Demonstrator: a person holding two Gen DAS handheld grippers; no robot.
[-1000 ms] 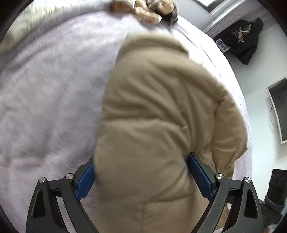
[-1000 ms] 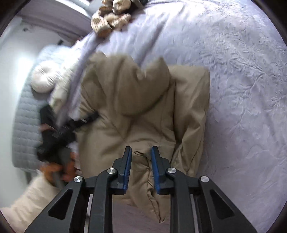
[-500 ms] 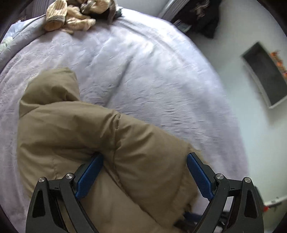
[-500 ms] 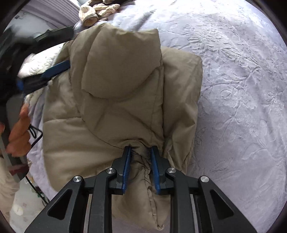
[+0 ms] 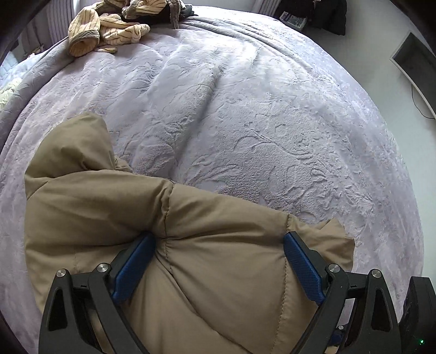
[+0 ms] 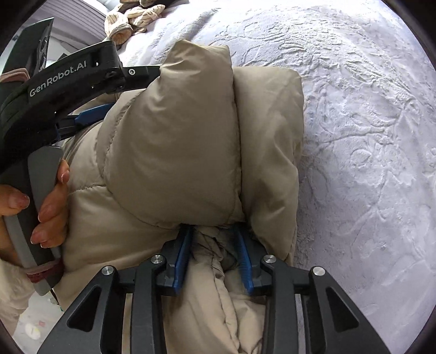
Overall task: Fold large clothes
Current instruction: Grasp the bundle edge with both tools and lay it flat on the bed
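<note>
the big puffy coat [image 5: 190, 245] fills the near side of the bed [image 5: 272, 122], and it is in my way. past it the blanket is bare and wide. far off, a heap of striped clothes [image 5: 109, 24] sits by the far edge.

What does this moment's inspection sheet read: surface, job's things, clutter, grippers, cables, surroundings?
Surface: bed under a textured lilac blanket.
Job's things: tan puffer coat, bundled, hood on top.
Clutter: striped clothes heaped at the far edge.
Grippers: left gripper spread wide around a thick coat fold, pads against it; right gripper jaws opening, bunched coat between them.
Cables: thin wire on the wall beside a screen.
Surroundings: dark garment by the wall; a hand gripping the left gripper's handle.
</note>
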